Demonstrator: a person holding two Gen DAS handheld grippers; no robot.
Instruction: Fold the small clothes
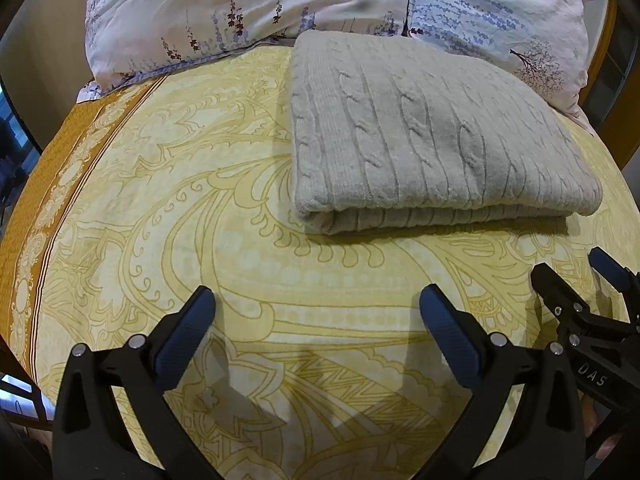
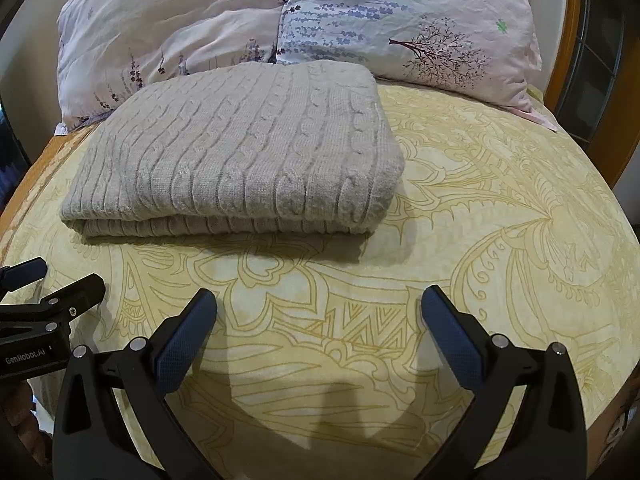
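The bed, under a yellow paisley sheet, lay beneath both grippers, floral pillows at its far end. A grey cable-knit sweater sat folded ahead of them. The left gripper and right gripper hovered spread wide, holding nothing. Folding looked finished; any next move would likely be a final tidy.

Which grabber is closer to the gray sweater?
Neither, really. The left gripper and right gripper both sit open, apart from the folded sweater, about equally short of its front edge.
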